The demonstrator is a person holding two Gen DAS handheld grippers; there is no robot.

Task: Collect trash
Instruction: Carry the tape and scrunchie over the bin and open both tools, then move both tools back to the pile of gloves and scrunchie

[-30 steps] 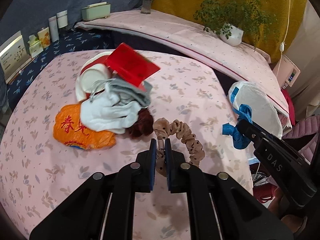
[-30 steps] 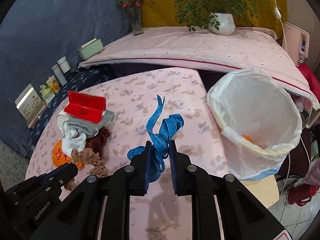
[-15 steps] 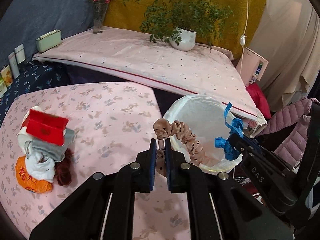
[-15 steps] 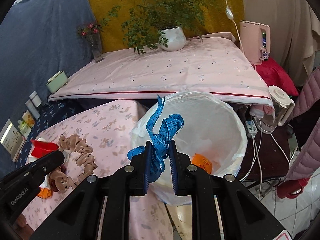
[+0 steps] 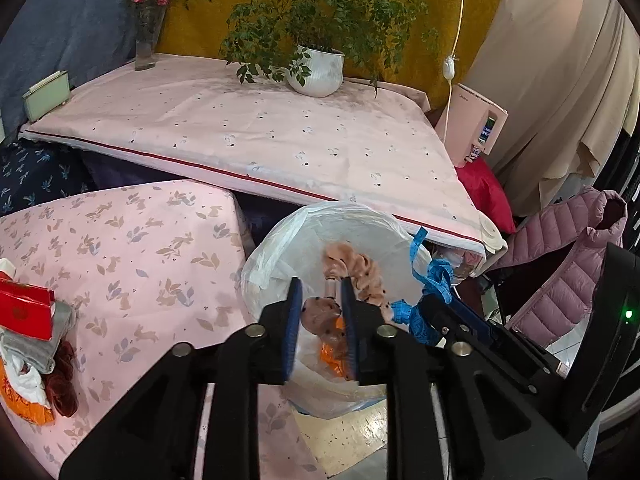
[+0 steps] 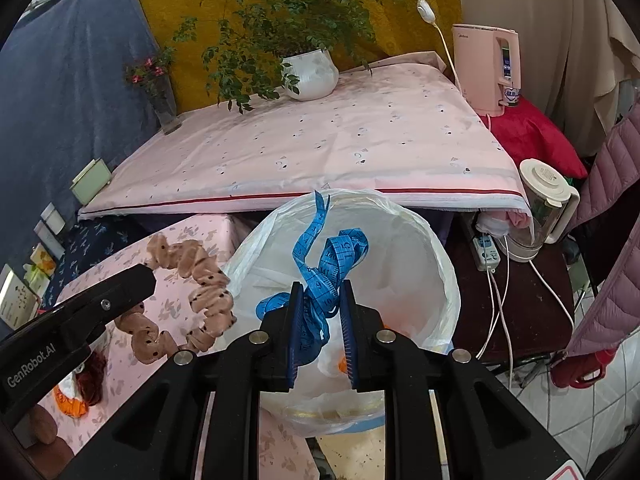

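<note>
A white-lined trash bin (image 5: 280, 248) (image 6: 440, 260) stands on the floor past the corner of the pink floral table (image 5: 140, 248). My left gripper (image 5: 320, 312) hangs over the bin and its jaws are opening. A tan dotted scrunchie (image 5: 360, 272) (image 6: 200, 276) still sits loosely between them, with a gap at the left pad. My right gripper (image 6: 320, 312) is over the bin too, its jaws easing apart, but the pads still pinch a blue tape measure (image 6: 332, 256) (image 5: 434, 276). Something orange (image 5: 332, 356) lies at the bin's bottom.
At the table's left lies a pile (image 5: 32, 340) of a red box, grey and white cloths and an orange packet. Behind is a higher pink surface with a potted plant (image 5: 318, 70). A pink appliance (image 5: 476, 124), a kettle (image 6: 544, 196), cables and a puffy jacket (image 5: 568, 272) crowd the right.
Both grippers have swung right from above the table to above the bin, carrying the scrunchie and tape. The left jaws have parted from tightly shut to a clear gap.
</note>
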